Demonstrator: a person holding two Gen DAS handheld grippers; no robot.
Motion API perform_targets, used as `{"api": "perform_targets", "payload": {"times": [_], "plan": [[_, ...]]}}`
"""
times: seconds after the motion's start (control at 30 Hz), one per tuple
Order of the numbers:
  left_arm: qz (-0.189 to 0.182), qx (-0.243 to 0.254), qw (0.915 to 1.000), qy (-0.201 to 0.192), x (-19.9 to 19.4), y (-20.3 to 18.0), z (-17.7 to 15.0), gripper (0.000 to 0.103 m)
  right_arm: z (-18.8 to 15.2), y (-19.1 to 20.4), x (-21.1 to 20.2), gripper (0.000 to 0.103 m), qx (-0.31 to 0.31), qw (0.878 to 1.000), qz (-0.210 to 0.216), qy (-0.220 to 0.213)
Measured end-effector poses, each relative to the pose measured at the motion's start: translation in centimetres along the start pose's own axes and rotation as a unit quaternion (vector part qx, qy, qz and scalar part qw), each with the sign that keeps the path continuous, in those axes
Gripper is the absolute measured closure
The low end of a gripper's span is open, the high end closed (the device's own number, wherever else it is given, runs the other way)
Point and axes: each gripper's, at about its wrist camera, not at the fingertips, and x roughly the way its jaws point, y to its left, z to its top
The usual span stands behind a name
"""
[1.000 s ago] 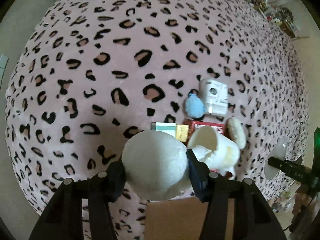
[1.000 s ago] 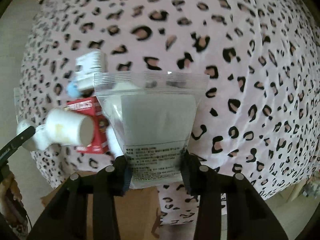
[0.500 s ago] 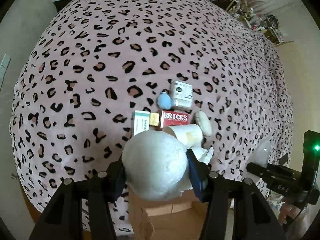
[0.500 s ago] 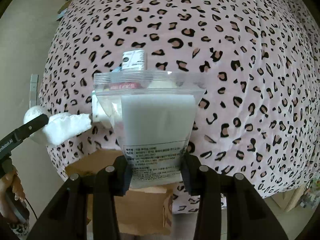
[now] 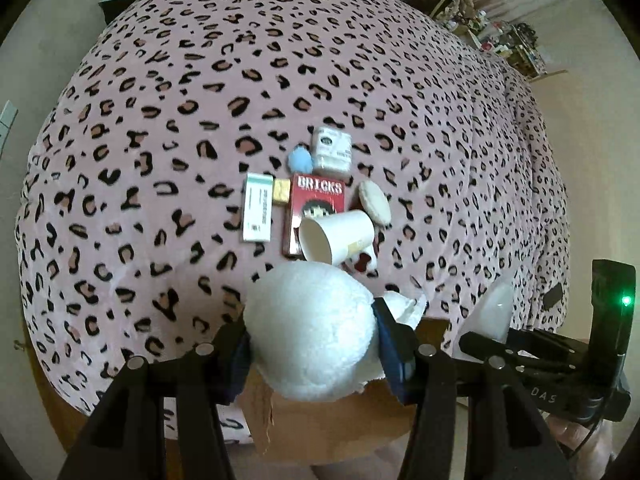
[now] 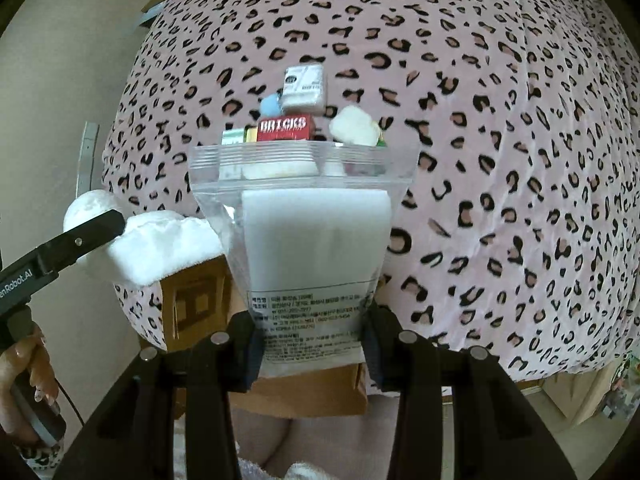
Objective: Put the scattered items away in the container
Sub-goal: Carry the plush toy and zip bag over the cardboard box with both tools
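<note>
The left gripper (image 5: 312,344) is clamping a white plush toy (image 5: 310,328), and the right gripper (image 6: 312,344) is pinching the bottom of a clear zip bag (image 6: 308,248) with a white pad inside. Both are hanging at the near edge of the leopard-print bed (image 5: 160,120), above an open cardboard box (image 6: 200,304) that is standing against the bed's near side, so both loads are looking ready to be dropped in. I cannot tell what, if anything, is lying inside the box

Most of the tidying is looking undone. A cluster is lying in the middle of the bed: a red BRICKS box (image 5: 316,208), a paper cup (image 5: 336,240) tipped on its side across the near end of it, a green-and-white carton (image 5: 258,212) just left of it, a small yellow packet (image 5: 281,191) between the two, a blue pompom (image 5: 299,159), a white tissue pack (image 5: 331,154) at the far end, and a cream round puff (image 5: 374,203) on the right
</note>
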Motion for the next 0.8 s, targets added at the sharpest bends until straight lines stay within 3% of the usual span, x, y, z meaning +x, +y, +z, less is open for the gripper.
{"api": "perform_targets", "payload": {"times": [0.3, 0.8], "plan": [[-0.010, 0.010, 0.9998, 0.016, -0.3, -0.6, -3.4, 0.048, -3.5, 0.4, 0.2, 0.061, 0.014, 1.000, 0.015, 0.007], [0.007, 0.046, 0.9980, 0.042, 0.3, -1.2, -6.5, 0.048, -6.3, 1.5, 0.8, 0.061, 0.026, 0.999, 0.020, 0.016]]}}
